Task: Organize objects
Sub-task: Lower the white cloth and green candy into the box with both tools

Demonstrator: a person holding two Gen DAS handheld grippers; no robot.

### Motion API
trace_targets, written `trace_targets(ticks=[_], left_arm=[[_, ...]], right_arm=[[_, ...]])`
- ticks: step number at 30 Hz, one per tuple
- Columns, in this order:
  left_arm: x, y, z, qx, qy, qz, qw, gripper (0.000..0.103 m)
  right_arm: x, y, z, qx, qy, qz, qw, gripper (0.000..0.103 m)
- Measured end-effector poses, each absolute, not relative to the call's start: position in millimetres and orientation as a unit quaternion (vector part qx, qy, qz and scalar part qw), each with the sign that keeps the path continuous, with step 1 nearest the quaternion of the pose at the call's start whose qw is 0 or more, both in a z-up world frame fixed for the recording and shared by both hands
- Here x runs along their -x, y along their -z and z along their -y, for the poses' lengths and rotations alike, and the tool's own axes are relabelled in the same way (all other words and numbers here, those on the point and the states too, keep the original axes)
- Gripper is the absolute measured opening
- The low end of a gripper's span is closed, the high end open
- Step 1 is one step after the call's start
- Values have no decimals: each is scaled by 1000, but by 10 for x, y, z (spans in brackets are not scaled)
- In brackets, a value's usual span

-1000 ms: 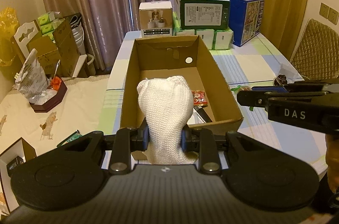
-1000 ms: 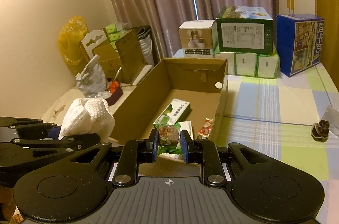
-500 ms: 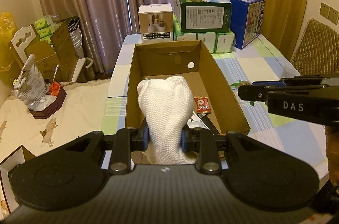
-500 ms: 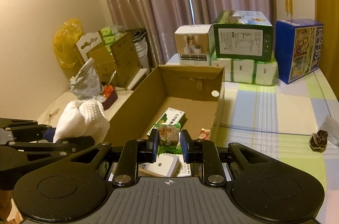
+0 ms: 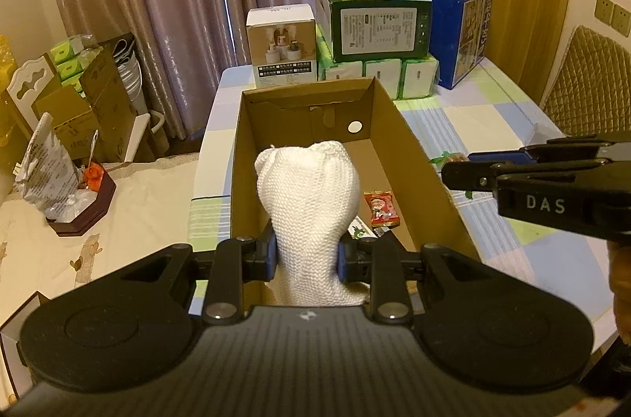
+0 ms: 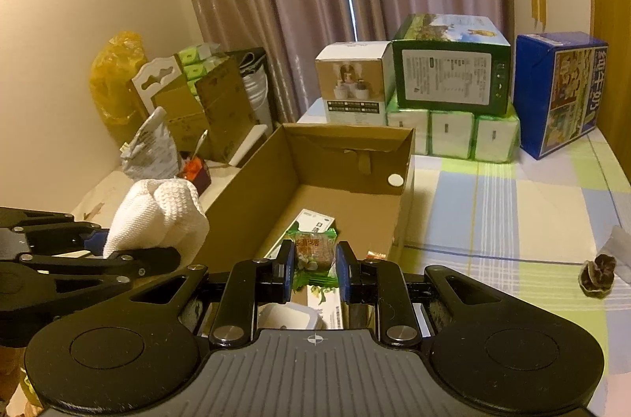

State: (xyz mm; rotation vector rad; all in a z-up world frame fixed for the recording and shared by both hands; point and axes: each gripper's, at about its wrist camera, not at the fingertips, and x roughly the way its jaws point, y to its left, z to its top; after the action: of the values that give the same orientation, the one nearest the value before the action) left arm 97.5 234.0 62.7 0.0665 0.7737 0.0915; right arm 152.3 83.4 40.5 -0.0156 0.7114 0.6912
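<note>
Now hovering both loads over box [image 5: 430, 180], mid-drop step. Left tongs [image 5: 307, 253] pinching cloth [image 5: 309, 188] above near end. Right tongs [image 6: 311, 269] pinching snack [image 6: 313, 251] over box floor. Next, I judge: lowering inside, spreading jaws.

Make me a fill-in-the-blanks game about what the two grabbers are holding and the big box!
1. The left tool holds a knitted cloth that is ____ in colour.
2. The right tool holds a snack packet with a ____ wrapper.
3. The open box is made of ____.
4. A red candy lies ____ the box.

Missing words: white; green; cardboard; inside
</note>
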Motion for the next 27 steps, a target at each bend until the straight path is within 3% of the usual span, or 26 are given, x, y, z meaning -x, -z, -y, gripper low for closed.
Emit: trace_targets(ticks=[27], left_arm=[[-1630, -328, -2442, -41, -29, -412, 910, 24]], right_arm=[[-2010, -239, -943, -8, -323, -370, 871, 19]])
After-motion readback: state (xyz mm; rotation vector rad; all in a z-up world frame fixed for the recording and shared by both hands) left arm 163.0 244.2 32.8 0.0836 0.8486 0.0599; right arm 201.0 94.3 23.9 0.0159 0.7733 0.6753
